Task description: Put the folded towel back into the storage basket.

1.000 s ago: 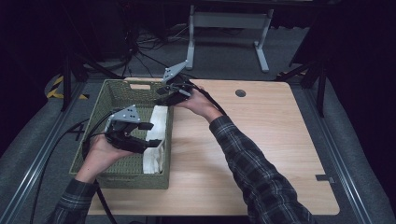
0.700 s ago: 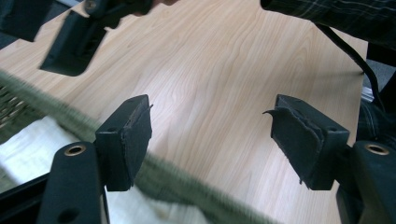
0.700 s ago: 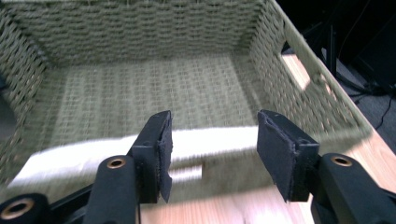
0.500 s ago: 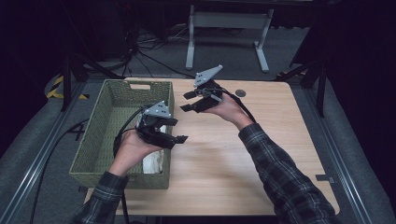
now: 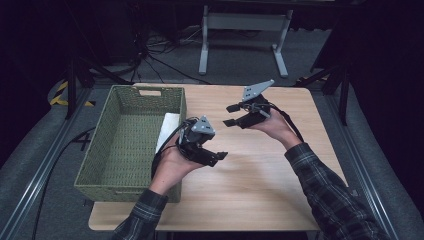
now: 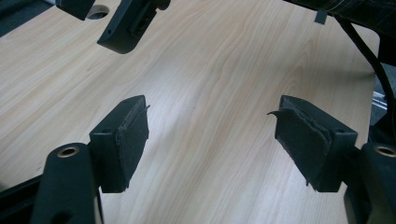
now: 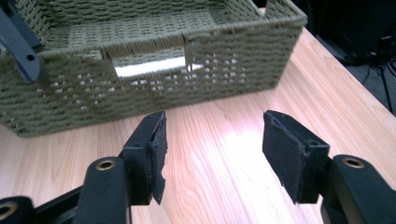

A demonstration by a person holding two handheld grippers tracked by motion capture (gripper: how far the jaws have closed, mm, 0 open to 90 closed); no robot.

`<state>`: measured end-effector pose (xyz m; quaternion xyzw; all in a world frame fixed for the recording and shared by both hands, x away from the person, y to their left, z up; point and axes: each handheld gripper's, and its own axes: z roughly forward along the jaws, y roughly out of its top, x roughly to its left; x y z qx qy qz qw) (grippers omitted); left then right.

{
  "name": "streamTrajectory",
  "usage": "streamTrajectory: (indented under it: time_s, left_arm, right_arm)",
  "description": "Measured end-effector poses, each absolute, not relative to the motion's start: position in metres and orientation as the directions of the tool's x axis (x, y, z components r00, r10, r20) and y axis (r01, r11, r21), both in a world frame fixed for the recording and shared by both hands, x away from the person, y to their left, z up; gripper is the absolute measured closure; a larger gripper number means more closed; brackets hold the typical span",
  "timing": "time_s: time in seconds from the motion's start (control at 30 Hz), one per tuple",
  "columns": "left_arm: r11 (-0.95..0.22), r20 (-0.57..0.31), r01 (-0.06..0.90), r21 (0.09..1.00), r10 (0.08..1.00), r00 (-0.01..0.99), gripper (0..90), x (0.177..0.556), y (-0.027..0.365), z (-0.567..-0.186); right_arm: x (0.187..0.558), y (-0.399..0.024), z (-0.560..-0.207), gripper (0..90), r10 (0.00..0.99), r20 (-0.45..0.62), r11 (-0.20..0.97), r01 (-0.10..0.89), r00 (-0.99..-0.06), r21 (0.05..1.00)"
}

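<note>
**Withdrawing from the basket, both grippers empty**

Hovering over the bare wooden table (image 5: 260, 175), the 2 grippers sit clear of the green woven basket (image 5: 131, 131). The left gripper (image 5: 218, 156) is just beside the basket's right wall; its jaws stand apart with nothing between the pads, only tabletop beyond them in the left gripper view. The right gripper (image 5: 231, 115) is further out over the table, near the far edge, and faces back toward the basket; its jaws are likewise spread and empty. Both pairs of jaws have just been opening.

A folded white cloth (image 5: 167, 131) lies inside the basket against its right wall, and it glints through the handle slot in the right gripper view.

Judgement: the placing step looks complete and release is in hand. Next move probably calls for clearing both hands from the basket, or fetching another item.
</note>
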<state>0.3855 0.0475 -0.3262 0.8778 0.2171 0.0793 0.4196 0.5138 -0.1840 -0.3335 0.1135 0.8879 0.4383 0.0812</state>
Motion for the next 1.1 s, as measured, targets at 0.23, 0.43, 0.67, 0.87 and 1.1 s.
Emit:
streamTrajectory:
  time_s: [0.23,0.43,0.67,0.87,1.1]
  left_arm:
    - [-0.568,-0.012,0.289,0.77,0.441,0.898,26.1,0.377,0.02,-0.34]
    - [-0.569,-0.013,0.297,0.767,0.449,0.893,25.8,0.371,0.003,-0.359]
    - [-0.56,-0.02,0.307,0.769,0.459,0.888,25.7,0.368,-0.006,-0.381]
    - [-0.564,-0.014,0.304,0.768,0.46,0.888,25.3,0.367,-0.012,-0.399]
    - [-0.559,-0.01,0.311,0.768,0.476,0.879,24.2,0.368,-0.015,-0.416]
  right_arm:
    - [0.504,-0.208,-0.342,39.4,0.299,-0.041,0.583,0.149,-0.953,0.799]
    - [0.495,-0.227,-0.353,37.3,0.339,-0.027,0.569,0.183,-0.94,0.802]
    - [0.486,-0.245,-0.367,35.8,0.373,-0.029,0.572,0.205,-0.928,0.794]
    - [0.477,-0.262,-0.388,34.0,0.411,-0.016,0.568,0.242,-0.912,0.787]
    - [0.467,-0.276,-0.409,31.9,0.449,-0.004,0.559,0.277,-0.894,0.782]
